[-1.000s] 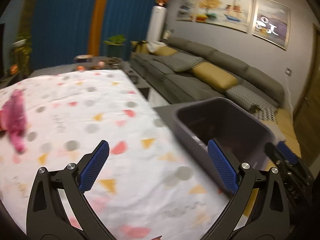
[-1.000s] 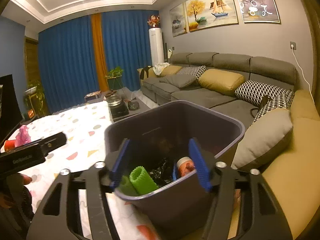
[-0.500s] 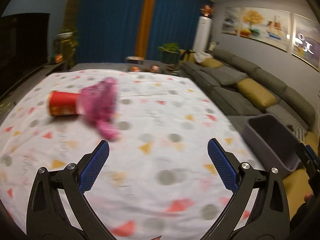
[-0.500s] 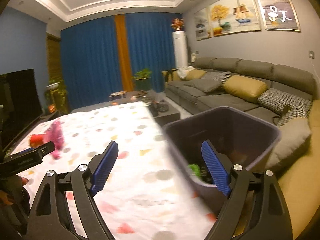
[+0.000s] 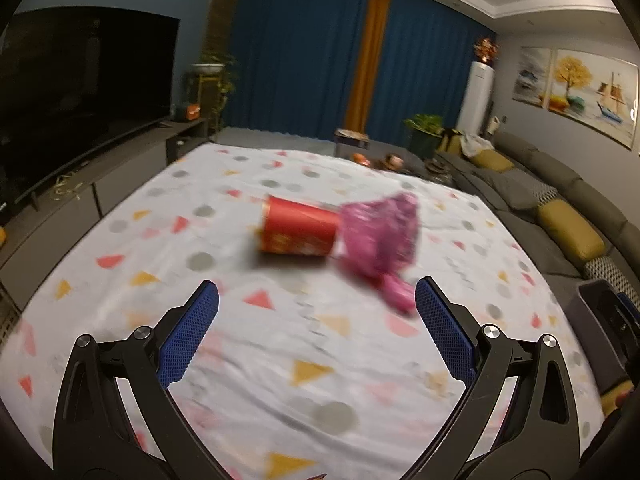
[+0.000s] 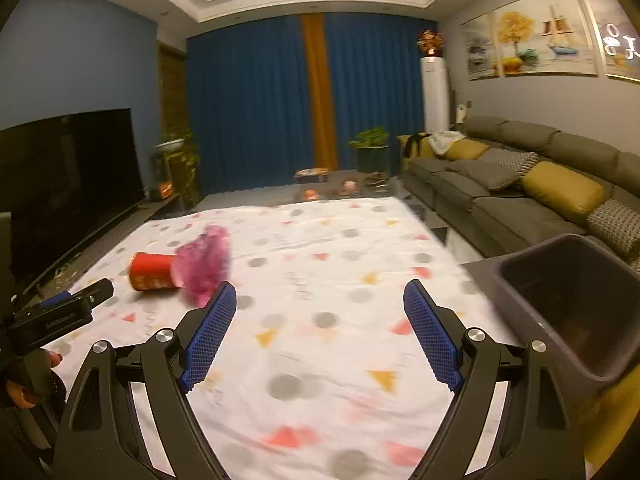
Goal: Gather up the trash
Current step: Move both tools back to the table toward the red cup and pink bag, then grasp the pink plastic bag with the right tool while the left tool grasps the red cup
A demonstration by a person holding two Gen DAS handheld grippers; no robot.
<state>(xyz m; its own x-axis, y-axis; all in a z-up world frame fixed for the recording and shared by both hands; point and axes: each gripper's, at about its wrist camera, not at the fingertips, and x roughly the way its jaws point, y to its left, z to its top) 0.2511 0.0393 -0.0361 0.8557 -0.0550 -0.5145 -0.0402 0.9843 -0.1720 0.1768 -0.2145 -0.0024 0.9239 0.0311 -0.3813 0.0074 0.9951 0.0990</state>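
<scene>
A red paper cup point(image 5: 298, 230) lies on its side on the patterned cloth point(image 5: 248, 360) that covers the worktop, its open end turned toward a crumpled magenta wrapper point(image 5: 380, 236) that touches it, perhaps partly tucked against its mouth; blur hides the exact join. These two pieces look like the trash not yet collected, and they sit close together near the middle of the cloth, well apart from the dark grey bin point(image 6: 568, 304), which stands off the worktop's right edge beside the sofa point(image 6: 520, 184).

The left gripper point(image 5: 316, 336) is aimed almost straight at the pair, its blue fingers point(image 5: 188, 336) spread wide with nothing between them. The wrapper's lower tail point(image 5: 396, 296) lies just ahead of the right-hand finger, so this gripper seems the one lined up for the next pick, and the wide spread suits either the cup's body or the loose wrapper.

The right gripper point(image 6: 320, 332) has just been opening and its fingers now stand wide and empty above the cloth, with the bin at its right and the trash off to its left. Its place between bin and trash fits a hand free after a drop. At the right view's left edge the person's hand point(image 6: 28, 380) holds the other tool.
</scene>
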